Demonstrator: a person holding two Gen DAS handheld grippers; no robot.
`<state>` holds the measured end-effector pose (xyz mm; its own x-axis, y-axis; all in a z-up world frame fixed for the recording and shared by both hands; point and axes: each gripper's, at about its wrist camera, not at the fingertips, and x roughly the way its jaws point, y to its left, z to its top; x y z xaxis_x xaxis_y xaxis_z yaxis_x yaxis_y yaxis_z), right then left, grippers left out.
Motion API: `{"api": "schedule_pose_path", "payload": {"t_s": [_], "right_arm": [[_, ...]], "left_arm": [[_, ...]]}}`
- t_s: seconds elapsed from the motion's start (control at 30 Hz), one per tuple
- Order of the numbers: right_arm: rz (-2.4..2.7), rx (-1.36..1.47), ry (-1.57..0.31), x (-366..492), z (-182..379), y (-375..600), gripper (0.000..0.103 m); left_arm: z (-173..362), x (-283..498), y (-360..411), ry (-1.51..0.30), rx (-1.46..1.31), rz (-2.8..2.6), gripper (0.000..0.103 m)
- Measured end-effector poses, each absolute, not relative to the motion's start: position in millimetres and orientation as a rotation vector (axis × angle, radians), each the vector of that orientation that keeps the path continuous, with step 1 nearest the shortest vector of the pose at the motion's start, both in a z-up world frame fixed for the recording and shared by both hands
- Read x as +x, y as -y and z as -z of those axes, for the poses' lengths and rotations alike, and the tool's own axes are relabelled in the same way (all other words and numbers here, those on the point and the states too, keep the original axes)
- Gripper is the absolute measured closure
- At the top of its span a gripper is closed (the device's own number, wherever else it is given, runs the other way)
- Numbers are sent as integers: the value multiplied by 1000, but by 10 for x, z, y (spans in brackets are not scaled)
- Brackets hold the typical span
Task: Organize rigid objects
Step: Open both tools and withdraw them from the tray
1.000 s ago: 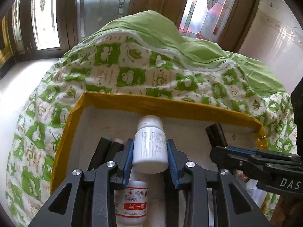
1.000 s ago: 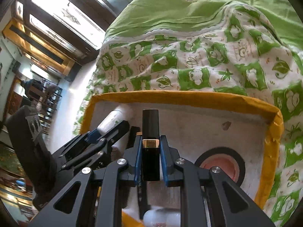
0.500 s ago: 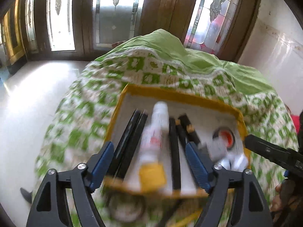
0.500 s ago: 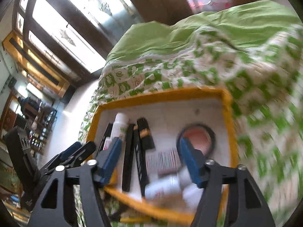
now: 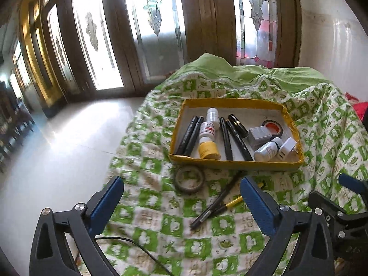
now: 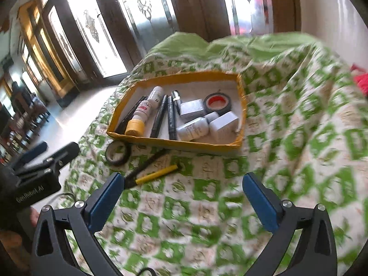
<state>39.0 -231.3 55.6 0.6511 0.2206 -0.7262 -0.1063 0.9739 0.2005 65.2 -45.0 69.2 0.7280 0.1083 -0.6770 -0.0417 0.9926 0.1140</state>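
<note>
Tray (image 5: 232, 102) is mostly loaded from my left wrist view: pens, bottles and a tape roll inside, sitting ahead of my left gripper (image 5: 181, 204), whose jaws are opening on nothing. Left over: a tape ring (image 5: 189, 179) and two pens (image 5: 216, 203) on the green quilt (image 5: 149, 207), just ahead of the fingers.

Right wrist view: right gripper (image 6: 181, 201) jaws also opening, nothing between them, yellow pen (image 6: 156, 174) ahead-left. Wooden glass doors (image 6: 92, 30) and pale floor (image 6: 69, 117) beyond.

Yellow-rimmed tray (image 5: 232, 102) of bottles and pens — tape roll (image 5: 190, 179) just outside
</note>
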Motion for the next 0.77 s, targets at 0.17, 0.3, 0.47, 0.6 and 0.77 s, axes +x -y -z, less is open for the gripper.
{"api": "schedule_pose_path", "payload": {"t_s": [0.17, 0.3, 0.47, 0.6, 0.77], "right_arm": [[-162, 161, -828, 273, -643, 2414, 0], [-149, 154, -835, 233, -669, 2431, 0], [-134, 147, -838, 184, -694, 2438, 0], [-133, 140, -827, 149, -731, 2429, 0], [-132, 130, -830, 117, -738, 2400, 0]], "left_arm": [[-859, 552, 503, -737, 94, -63, 1], [-939, 517, 556, -735, 106, -60, 1], [-965, 496, 609, -742, 104, -49, 1], [-967, 490, 632, -741, 114, -44, 1], [-990, 461, 617, -723, 103, -35, 1]]}}
